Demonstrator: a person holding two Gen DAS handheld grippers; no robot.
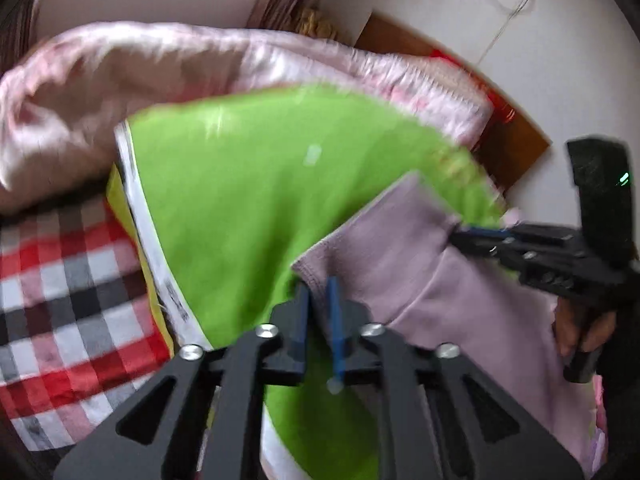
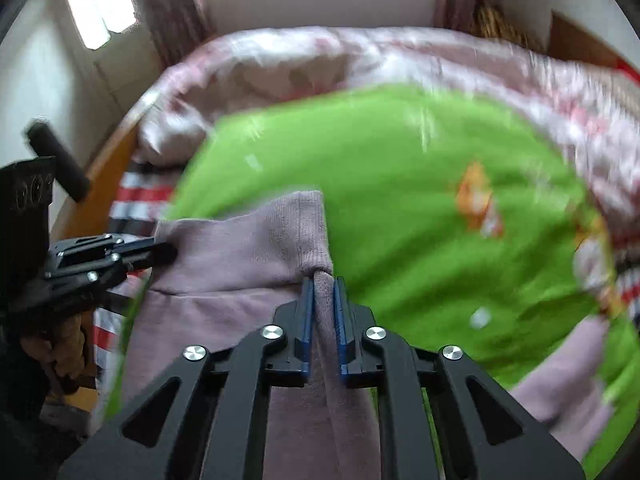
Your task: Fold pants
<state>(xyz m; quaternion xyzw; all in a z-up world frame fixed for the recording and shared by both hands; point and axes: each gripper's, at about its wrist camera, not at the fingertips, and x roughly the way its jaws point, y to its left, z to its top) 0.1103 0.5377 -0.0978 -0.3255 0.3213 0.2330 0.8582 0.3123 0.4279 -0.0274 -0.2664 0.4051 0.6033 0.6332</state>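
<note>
Both tongs, left (image 1: 319, 292) and right (image 2: 323, 292), apparently pinch the pants (image 2: 248, 248).

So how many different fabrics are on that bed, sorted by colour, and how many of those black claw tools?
Mauve: 1, the pants
Green: 1, the green sheet
Pink: 1, the pink quilt
Red, black and white check: 1, the checked cloth
Black claw tools: 2, the left gripper and the right gripper
Total: 6

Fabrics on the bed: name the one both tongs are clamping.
The mauve pants, held at one edge by the right tongs and left tongs. The green blanket, pink quilt and checked sheet lie ungripped.
</note>
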